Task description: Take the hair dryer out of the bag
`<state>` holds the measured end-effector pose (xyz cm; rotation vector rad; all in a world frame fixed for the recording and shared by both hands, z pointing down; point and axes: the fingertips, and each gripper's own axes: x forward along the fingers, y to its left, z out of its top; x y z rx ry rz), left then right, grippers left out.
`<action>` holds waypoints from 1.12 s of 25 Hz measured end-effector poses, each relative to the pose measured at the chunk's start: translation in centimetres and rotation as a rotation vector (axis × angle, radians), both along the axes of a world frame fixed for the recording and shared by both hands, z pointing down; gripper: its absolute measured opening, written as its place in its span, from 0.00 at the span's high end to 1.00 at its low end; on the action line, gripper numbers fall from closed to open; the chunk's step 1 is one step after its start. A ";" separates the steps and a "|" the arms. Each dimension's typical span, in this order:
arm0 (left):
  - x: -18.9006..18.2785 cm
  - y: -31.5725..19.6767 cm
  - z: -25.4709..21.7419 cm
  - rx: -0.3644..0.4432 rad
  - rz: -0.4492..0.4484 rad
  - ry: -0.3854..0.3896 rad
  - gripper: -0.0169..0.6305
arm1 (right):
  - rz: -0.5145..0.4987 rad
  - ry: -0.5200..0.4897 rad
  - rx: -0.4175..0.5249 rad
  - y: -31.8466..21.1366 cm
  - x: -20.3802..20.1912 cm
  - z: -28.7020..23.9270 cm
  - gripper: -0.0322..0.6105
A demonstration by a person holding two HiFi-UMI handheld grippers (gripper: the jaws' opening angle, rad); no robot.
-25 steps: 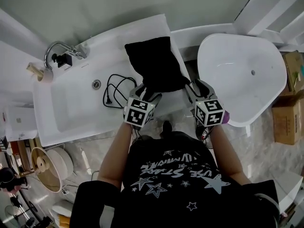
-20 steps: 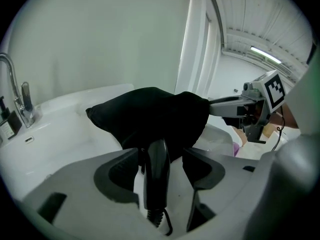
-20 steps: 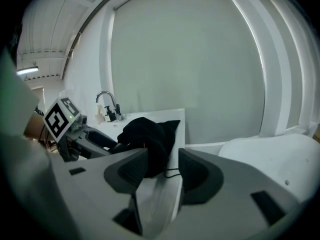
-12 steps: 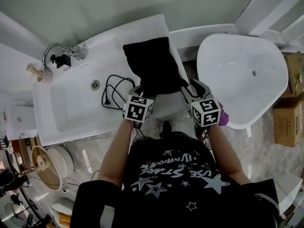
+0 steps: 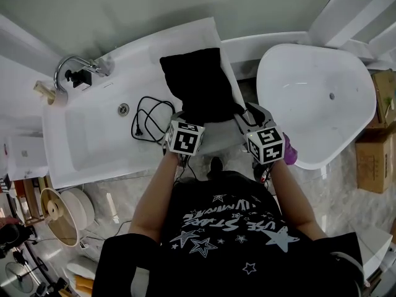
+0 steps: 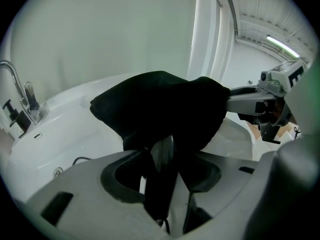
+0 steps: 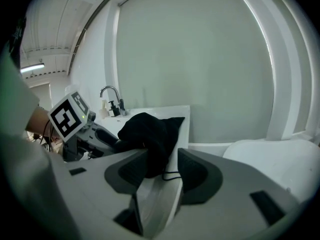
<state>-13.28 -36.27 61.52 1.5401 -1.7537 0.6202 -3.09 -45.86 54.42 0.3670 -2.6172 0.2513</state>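
**Going for the hair dryer handle (image 6: 161,176)**

On the sink's (image 5: 93,147) right ledge the black bag (image 5: 201,88) is lying soft and floppy. The right gripper (image 5: 244,115) is hanging slack around its near edge. The left gripper (image 5: 180,119) is closing around what looks like the handle, not squeezing yet. It's looking stiff, glossy and probably slippery, but it's the best hold.
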 end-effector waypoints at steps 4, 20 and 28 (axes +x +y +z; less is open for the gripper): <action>0.1 0.0 -0.1 -0.010 0.011 0.004 0.65 | -0.027 0.011 0.015 0.3 -0.4 0.2 0.75; 0.1 1.0 -1.5 0.024 0.072 -0.049 0.66 | -0.029 -0.004 0.045 -1.0 -1.7 -0.7 0.92; 0.3 2.0 -2.2 0.033 0.101 -0.056 0.66 | -0.020 -0.014 0.057 -2.1 -2.2 -1.5 0.92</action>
